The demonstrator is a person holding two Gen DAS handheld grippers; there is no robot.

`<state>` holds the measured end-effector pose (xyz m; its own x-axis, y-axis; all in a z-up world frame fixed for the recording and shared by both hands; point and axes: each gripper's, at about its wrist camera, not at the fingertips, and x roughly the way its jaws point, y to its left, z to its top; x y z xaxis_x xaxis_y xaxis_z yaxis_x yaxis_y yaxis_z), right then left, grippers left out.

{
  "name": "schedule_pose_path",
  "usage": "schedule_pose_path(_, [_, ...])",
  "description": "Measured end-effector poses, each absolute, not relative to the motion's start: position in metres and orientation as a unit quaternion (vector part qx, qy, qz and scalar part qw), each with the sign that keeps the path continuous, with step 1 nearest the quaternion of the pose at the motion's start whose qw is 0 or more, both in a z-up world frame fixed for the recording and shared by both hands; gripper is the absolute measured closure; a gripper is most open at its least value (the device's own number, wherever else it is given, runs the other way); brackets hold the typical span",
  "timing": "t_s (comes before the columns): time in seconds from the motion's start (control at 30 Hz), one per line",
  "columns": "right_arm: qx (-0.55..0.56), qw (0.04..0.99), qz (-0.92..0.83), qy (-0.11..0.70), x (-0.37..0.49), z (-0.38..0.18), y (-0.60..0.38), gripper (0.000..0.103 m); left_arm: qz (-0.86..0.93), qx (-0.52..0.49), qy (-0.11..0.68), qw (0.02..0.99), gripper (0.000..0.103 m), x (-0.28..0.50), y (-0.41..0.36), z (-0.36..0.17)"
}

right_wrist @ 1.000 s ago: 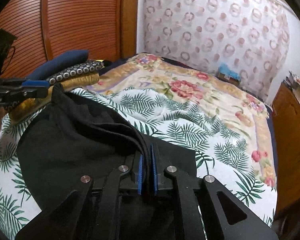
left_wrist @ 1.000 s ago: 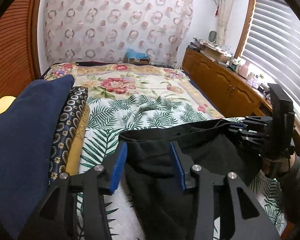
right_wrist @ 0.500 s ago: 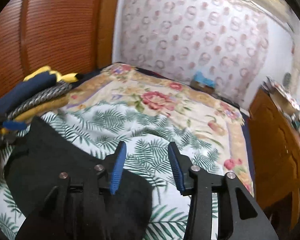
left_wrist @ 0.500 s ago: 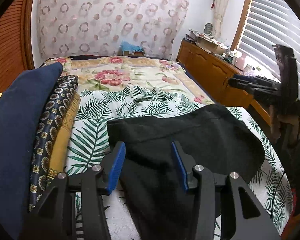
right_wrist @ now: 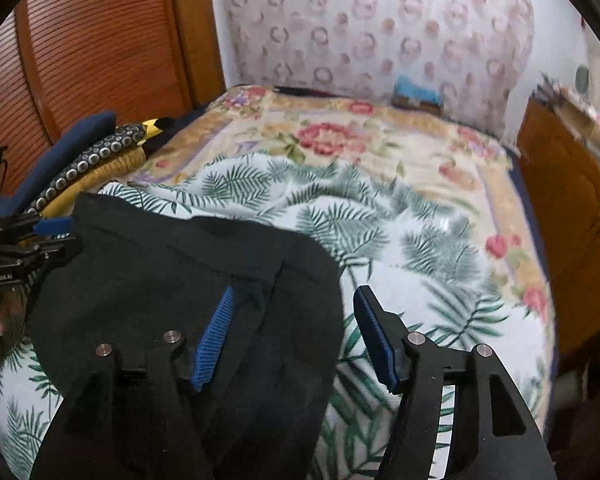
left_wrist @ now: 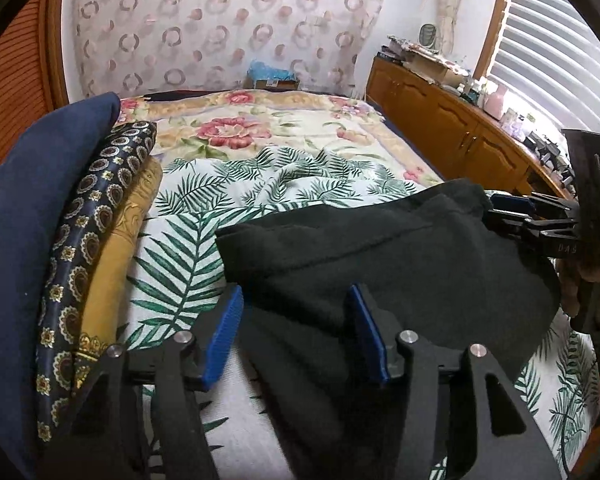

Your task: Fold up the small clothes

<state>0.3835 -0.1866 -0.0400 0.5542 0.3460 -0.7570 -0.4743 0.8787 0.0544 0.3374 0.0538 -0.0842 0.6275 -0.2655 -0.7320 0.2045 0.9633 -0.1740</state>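
A black garment (left_wrist: 380,248) lies folded on the fern-print sheet (left_wrist: 180,256). My left gripper (left_wrist: 296,332) hovers over its near left part. The blue pads (left_wrist: 224,336) stand apart and are opening; cloth lies under the gap and is not pinched. My right gripper (right_wrist: 296,332) is also opening, and its pads (right_wrist: 216,332) straddle the garment's (right_wrist: 180,264) right edge without pressing it. Each wrist view shows the other gripper at the cloth's far side: the right gripper (left_wrist: 496,212) and the left gripper (right_wrist: 66,238).
A stack of folded clothes, navy (left_wrist: 32,216), patterned (left_wrist: 100,216) and mustard (left_wrist: 116,256), sits left of the garment. A floral bedspread (left_wrist: 240,132) covers the far bed. A wooden cabinet (left_wrist: 460,136) with clutter runs along the right, and a slatted wooden door (right_wrist: 100,40) stands on the left.
The right gripper opened and let go of the black garment, which dropped flat onto the sheet. It swung away, then came back to the cloth's edge. The left gripper sank a little and widened.
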Motion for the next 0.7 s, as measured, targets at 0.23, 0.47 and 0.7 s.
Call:
schedule_pose_path(0.23, [-0.062,0.870,0.231,0.431,0.393,-0.056,-0.184,0.024,-0.129,-0.044,0.433,0.891,0.046,0.343,0.053,-0.097])
schedule_pose_path(0.47, [-0.050,0.862,0.254,0.437,0.393,-0.061,-0.177,0.021,-0.129,-0.050,0.435,0.890,0.046,0.347,0.053,-0.098])
schedule_pose_path(0.7, [-0.078,0.848,0.300,0.431,0.385,-0.062,-0.156,0.040,-0.125,-0.052,0.440,0.888,0.046,0.350,0.052,-0.097])
